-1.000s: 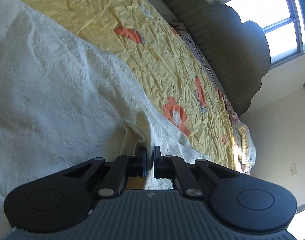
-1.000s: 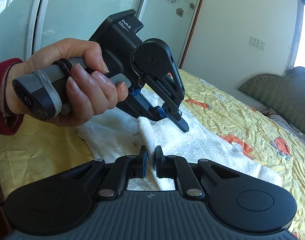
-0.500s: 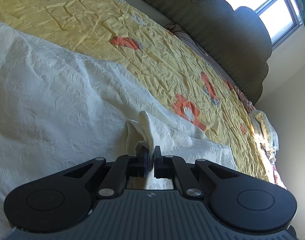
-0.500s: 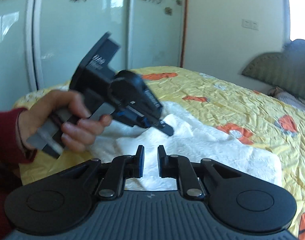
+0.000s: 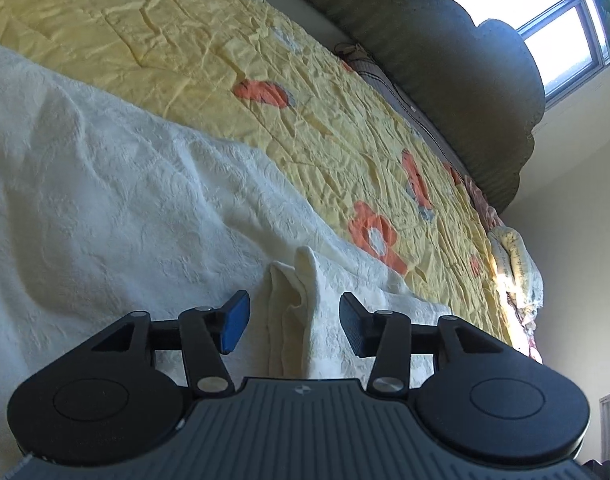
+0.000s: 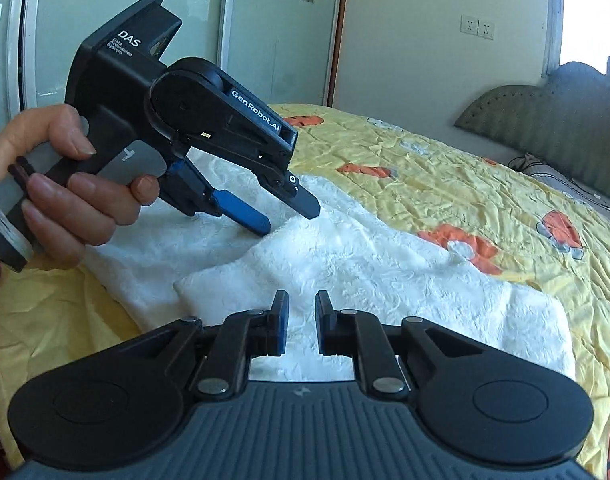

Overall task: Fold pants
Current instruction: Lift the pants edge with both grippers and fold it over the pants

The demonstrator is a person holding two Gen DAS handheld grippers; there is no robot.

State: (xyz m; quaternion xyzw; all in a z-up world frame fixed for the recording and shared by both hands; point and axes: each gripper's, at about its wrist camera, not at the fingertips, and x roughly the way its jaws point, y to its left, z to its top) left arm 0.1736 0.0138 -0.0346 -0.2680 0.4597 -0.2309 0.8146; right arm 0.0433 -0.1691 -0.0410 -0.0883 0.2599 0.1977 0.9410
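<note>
left gripper (image 5: 289,326) – just spread, releasing pants (image 5: 105,208) fold, lower centre | right gripper (image 6: 301,322) – slightly parted, empty | bed (image 6: 485,184)

Black left gripper (image 6: 289,216), blue-lined, marked "GenRobot.AI".

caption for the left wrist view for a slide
Left gripper, just opened, straddles a pinched ridge of white pants on the yellow bedspread.
</note>
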